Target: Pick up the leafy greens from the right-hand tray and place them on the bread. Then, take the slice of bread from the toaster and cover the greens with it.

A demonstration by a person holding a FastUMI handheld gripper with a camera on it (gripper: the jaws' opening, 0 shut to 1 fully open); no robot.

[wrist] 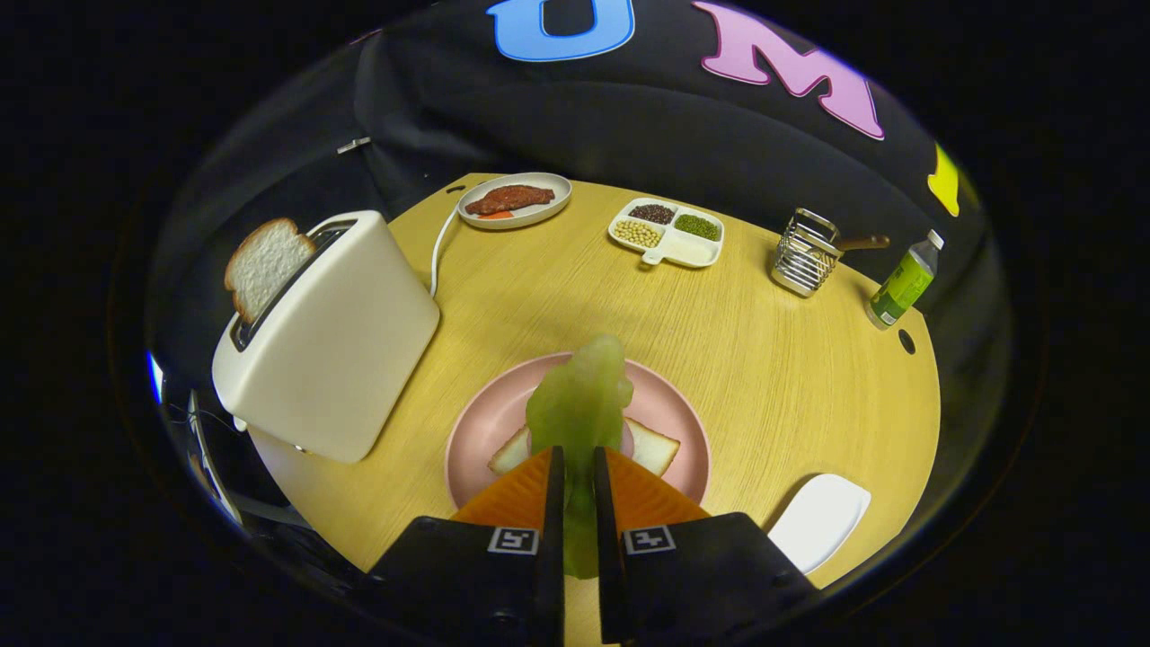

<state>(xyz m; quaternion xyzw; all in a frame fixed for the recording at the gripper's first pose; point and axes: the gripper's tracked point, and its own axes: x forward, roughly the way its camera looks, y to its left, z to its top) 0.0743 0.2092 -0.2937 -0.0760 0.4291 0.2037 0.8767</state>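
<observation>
My gripper [575, 463] is shut on a pale green lettuce leaf [579, 400], which sticks out ahead of the fingers. The leaf hangs over a pink plate [485, 418] that holds a slice of bread [651, 447], partly hidden behind the leaf and the fingers. To the left of the plate stands a white toaster [337, 337] with a second slice of bread [263, 265] standing up out of its slot. A white tray [819, 519] lies to the right of the fingers near the table's edge, with nothing on the part I see.
At the far side of the round wooden table [773, 359] sit a plate with a piece of meat [514, 199], a divided dish of beans [667, 232], a wire rack [804, 253] and a green bottle [903, 283]. The toaster's cord [437, 247] runs back across the table.
</observation>
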